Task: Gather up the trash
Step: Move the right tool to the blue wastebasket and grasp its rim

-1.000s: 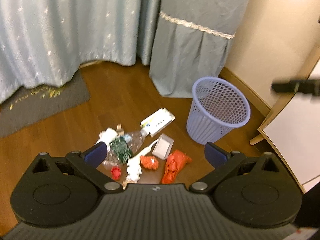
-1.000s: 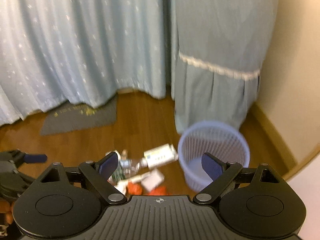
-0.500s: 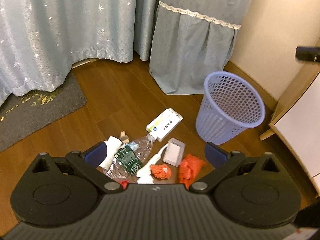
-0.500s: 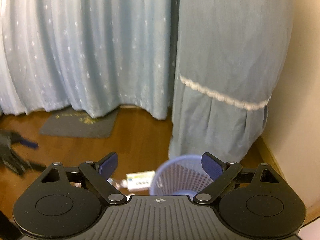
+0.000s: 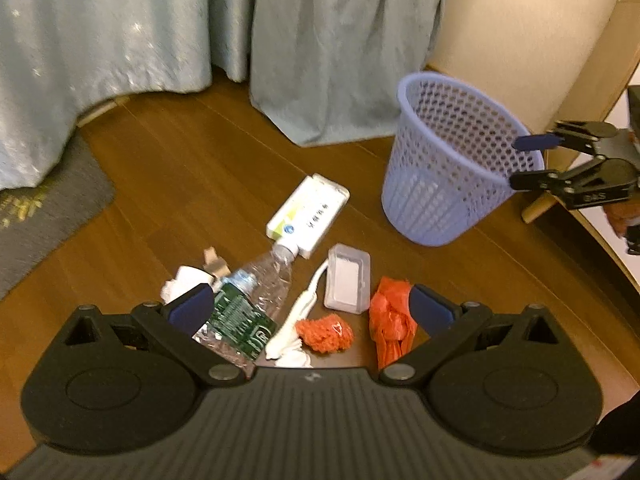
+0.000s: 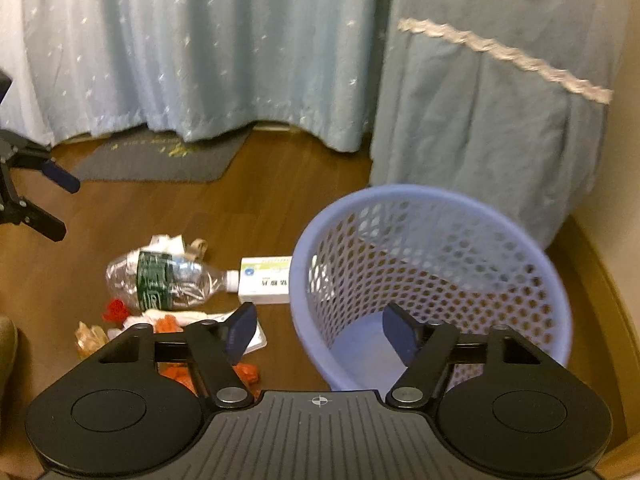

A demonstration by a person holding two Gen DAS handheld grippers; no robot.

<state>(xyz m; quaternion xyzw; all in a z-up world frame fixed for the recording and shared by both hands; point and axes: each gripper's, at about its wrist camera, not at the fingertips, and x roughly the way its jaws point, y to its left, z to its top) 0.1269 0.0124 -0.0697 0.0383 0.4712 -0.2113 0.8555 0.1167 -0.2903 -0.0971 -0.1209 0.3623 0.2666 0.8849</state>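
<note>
only in the left view the orange bag (image 5: 390,326) is being shown, below the wide, empty left tool (image 5: 310,308); the right tool (image 6: 318,330), narrowing, empty, is being tilted over the basket (image 6: 432,208) rim.

Left tool (image 5: 308,306) points down with jaws wide apart, empty. Right tool (image 6: 316,330) also empty; its jaws have just been closing.

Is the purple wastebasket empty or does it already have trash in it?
Empty, as far as visible: the purple wastebasket shows a bare bottom, and the trash lies on the floor beside it.
</note>
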